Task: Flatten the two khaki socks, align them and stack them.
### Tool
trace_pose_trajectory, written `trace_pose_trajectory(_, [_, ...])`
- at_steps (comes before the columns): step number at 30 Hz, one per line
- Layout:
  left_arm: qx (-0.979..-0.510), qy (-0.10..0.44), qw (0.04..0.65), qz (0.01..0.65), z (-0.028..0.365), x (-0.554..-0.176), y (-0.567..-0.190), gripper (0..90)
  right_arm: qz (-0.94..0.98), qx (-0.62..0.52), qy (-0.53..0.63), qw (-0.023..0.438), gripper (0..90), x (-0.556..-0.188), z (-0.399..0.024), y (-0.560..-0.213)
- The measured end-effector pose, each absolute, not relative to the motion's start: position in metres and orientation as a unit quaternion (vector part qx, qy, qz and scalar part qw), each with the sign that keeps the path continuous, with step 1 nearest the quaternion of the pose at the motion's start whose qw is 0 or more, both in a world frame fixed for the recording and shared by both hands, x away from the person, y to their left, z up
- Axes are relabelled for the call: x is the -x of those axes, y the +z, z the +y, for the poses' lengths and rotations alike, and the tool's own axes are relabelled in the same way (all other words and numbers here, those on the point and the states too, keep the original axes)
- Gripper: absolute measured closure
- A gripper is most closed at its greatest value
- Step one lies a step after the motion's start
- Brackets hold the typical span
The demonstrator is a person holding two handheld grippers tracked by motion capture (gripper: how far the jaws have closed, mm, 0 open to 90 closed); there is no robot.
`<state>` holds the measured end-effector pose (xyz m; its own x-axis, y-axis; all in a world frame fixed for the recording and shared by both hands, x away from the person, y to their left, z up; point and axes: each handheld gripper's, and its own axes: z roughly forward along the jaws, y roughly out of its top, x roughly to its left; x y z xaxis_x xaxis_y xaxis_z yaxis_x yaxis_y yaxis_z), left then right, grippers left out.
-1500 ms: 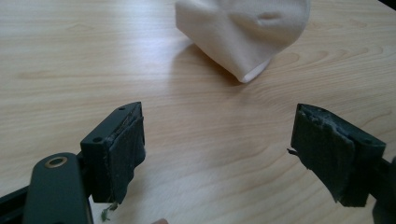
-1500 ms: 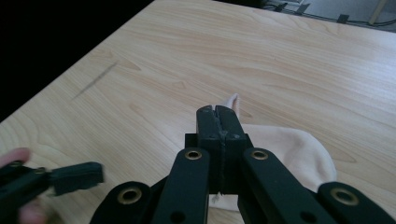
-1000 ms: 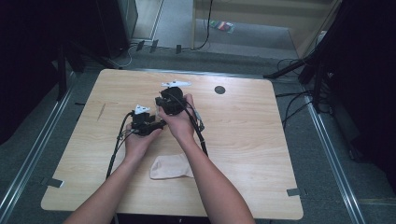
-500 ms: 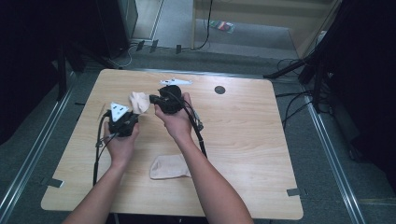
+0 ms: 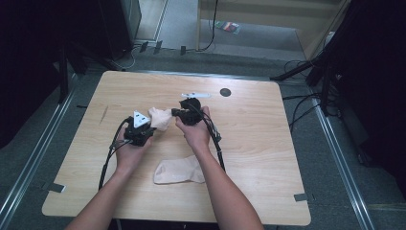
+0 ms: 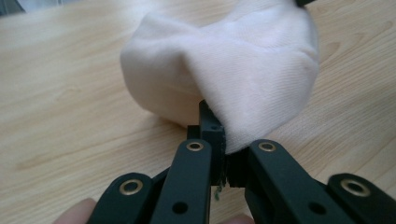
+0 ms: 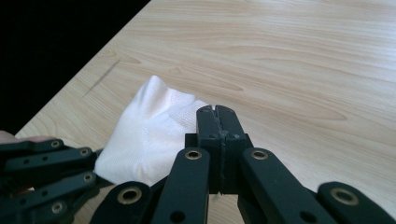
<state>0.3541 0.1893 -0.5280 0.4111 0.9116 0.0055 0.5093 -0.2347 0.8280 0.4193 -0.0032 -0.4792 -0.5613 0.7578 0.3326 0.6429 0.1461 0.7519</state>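
Note:
A pale sock hangs bunched above the wooden table, held between both grippers. My left gripper is shut on its lower edge; in the left gripper view the jaws pinch the fabric and the sock bulges above them. My right gripper is shut on the sock's other end. In the right gripper view the closed tips nip the sock at its edge, with the left gripper at the lower left.
A second pale sock lies flat on the table near the front, between the person's forearms. A small black round disc sits at the back. Cables trail from both grippers toward the front edge.
The left gripper first pulled away to the left, drawing the sock out, then came back to the right. The sock now sits bunched between the two grippers. The right hand has barely moved.

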Motion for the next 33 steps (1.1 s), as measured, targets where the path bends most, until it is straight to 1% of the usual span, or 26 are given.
trace_pose_trajectory(1, [-0.743, 0.256, 0.392, 0.478, 0.189, -0.354, -0.528, 87.7, 0.754, -0.464, 0.46, 0.063, 90.0, -0.419, -0.003, -0.479])
trace_pose_trajectory(2, [-0.746, 0.235, 0.399, 0.479, 0.191, -0.357, -0.53, 87.7, 0.754, -0.464, 0.46, 0.062, 90.0, -0.419, -0.005, -0.48])
trace_pose_trajectory(3, [-0.747, 0.231, 0.399, 0.479, 0.19, -0.357, -0.531, 78.1, 0.755, -0.464, 0.459, 0.071, 90.0, -0.419, -0.007, -0.481])
trace_pose_trajectory(4, [-0.749, 0.216, 0.414, 0.47, 0.192, -0.357, -0.533, 71.5, 0.753, -0.467, 0.456, 0.082, 90.0, -0.42, -0.012, -0.481])
trace_pose_trajectory(5, [-0.749, 0.216, 0.414, 0.47, 0.192, -0.357, -0.533, 68.0, 0.753, -0.467, 0.456, 0.082, 90.0, -0.42, -0.012, -0.481])
trace_pose_trajectory(9, [-0.748, 0.203, 0.427, 0.466, 0.201, -0.357, -0.533, 60.9, 0.743, -0.483, 0.454, 0.09, 90.0, -0.424, -0.028, -0.482])
trace_pose_trajectory(13, [-0.743, 0.203, 0.427, 0.473, 0.208, -0.36, -0.536, 59.0, 0.741, -0.494, 0.444, 0.1, 90.0, -0.427, -0.041, -0.486])
trace_pose_trajectory(15, [-0.729, 0.195, 0.433, 0.493, 0.212, -0.363, -0.537, 58.8, 0.738, -0.5, 0.44, 0.109, 90.0, -0.429, -0.047, -0.489])
trace_pose_trajectory(20, [-0.689, 0.172, 0.454, 0.538, 0.214, -0.372, -0.54, 57.3, 0.746, -0.502, 0.425, 0.108, 90.0, -0.43, -0.054, -0.499])
trace_pose_trajectory(23, [-0.684, 0.155, 0.456, 0.549, 0.209, -0.378, -0.541, 54.6, 0.75, -0.502, 0.416, 0.113, 90.0, -0.429, -0.056, -0.506])
trace_pose_trajectory(24, [-0.683, 0.145, 0.451, 0.555, 0.203, -0.384, -0.54, 54.3, 0.749, -0.505, 0.415, 0.111, 90.0, -0.43, -0.059, -0.509])
trace_pose_trajectory(27, [-0.683, 0.139, 0.45, 0.559, 0.195, -0.39, -0.54, 53.2, 0.751, -0.507, 0.409, 0.11, 90.0, -0.429, -0.059, -0.513])
trace_pose_trajectory(28, [-0.691, 0.138, 0.432, 0.563, 0.188, -0.395, -0.539, 51.6, 0.755, -0.503, 0.406, 0.11, 90.0, -0.428, -0.059, -0.515])
trace_pose_trajectory(29, [-0.691, 0.138, 0.432, 0.563, 0.188, -0.395, -0.539, 51.1, 0.755, -0.503, 0.406, 0.11, 90.0, -0.428, -0.059, -0.515])
trace_pose_trajectory(30, [-0.698, 0.129, 0.419, 0.567, 0.181, -0.4, -0.54, 51.5, 0.758, -0.498, 0.407, 0.111, 90.0, -0.426, -0.059, -0.517])
trace_pose_trajectory(31, [-0.698, 0.129, 0.419, 0.567, 0.181, -0.4, -0.54, 53.6, 0.758, -0.498, 0.407, 0.111, 90.0, -0.426, -0.059, -0.517])
trace_pose_trajectory(32, [-0.706, 0.131, 0.41, 0.563, 0.177, -0.402, -0.541, 58.8, 0.755, -0.501, 0.409, 0.104, 90.0, -0.425, -0.06, -0.518])
trace_pose_trajectory(33, [-0.713, 0.137, 0.397, 0.562, 0.174, -0.403, -0.541, 58.8, 0.755, -0.501, 0.409, 0.104, 90.0, -0.425, -0.06, -0.518])
